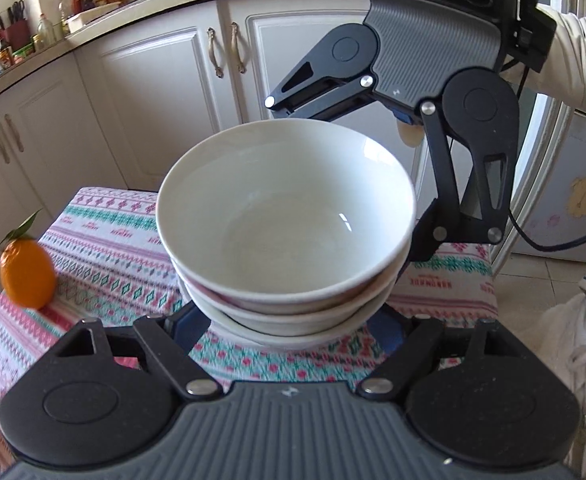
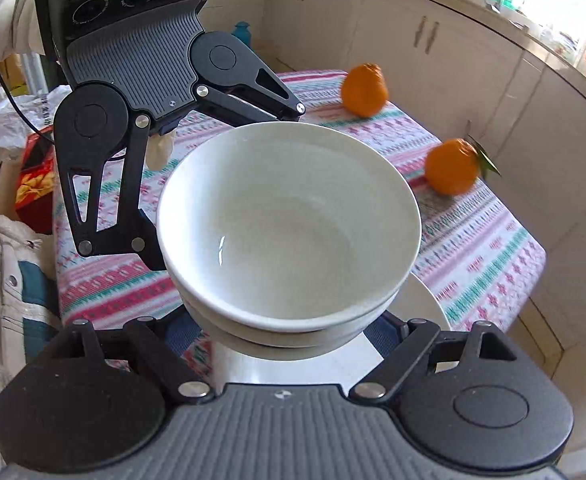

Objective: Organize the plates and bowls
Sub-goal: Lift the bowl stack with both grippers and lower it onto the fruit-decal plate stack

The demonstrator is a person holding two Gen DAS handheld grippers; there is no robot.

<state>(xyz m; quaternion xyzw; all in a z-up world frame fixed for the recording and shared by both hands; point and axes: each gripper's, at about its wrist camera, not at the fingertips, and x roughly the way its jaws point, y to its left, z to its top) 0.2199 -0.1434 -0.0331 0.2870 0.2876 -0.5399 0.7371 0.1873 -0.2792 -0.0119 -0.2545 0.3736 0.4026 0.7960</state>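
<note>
- Reaching in from opposite sides, two hand-held grippers flank a stack of white bowls (image 1: 289,232) above a table under a patterned tablecloth (image 1: 105,236).
- Left wrist view: the left gripper (image 1: 289,320) points forward and down, its fingers spread wide either side of the stack's lower bowls; the tips are hidden, so contact cannot be told.
- Same view: the right gripper (image 1: 373,184) angles in from the far side, fingers splayed along the top bowl's rim. The top bowl is empty. An orange (image 1: 27,274) with a leaf sits at the left.
- Right wrist view: the right gripper (image 2: 289,324) straddles the stack of white bowls (image 2: 289,220), spread wide, tips hidden beneath.
- Same view: the left gripper (image 2: 221,188) leans in from the far left. A white plate (image 2: 425,304) lies under the stack; whether they touch cannot be told. Two oranges (image 2: 451,166) rest on the tablecloth (image 2: 485,248).
</note>
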